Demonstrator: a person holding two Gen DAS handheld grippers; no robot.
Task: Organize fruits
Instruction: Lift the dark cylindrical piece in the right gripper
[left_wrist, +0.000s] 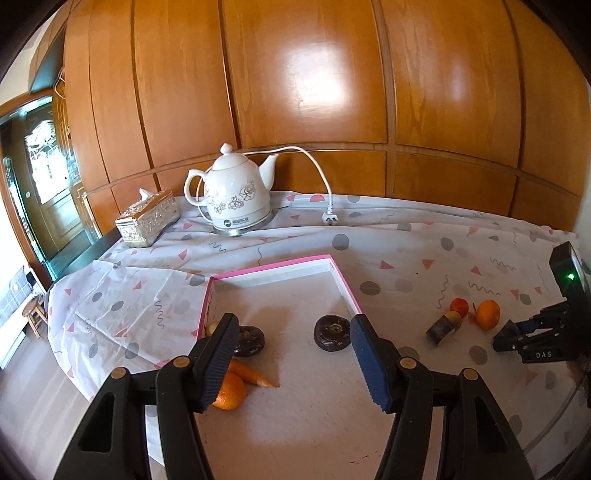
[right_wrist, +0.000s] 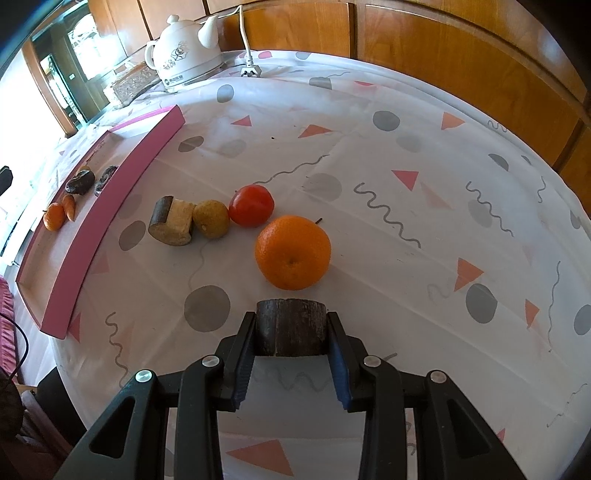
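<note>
While the left tool (left_wrist: 295, 354) hangs open and empty over the pink-rimmed tray (left_wrist: 343, 275), bare tray floor lies between two dark fruits (left_wrist: 331, 331). Seen from the right wrist, the right tool (right_wrist: 291, 334) clamps a dark wood-like chunk (right_wrist: 291, 325) near the orange (right_wrist: 293, 252); open desk (right_wrist: 424, 229) stretches right.

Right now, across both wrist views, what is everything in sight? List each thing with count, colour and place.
Tray: one, pink-rimmed, on the cloth.
Dark round fruits: two, in the tray.
Carrot: one, orange, in the tray.
Small orange: one, in the tray.
Large orange: one, on the cloth.
Red fruit: one, beside the large orange.
Yellowish fruit: one, beside the red fruit.
Cut stalk piece: one, brown, lying on the cloth.
Kettle: one, white, by the wall.
Tissue box: one, silver.
Left gripper: open, over the tray.
Right gripper: shut on dark stalk piece.
</note>
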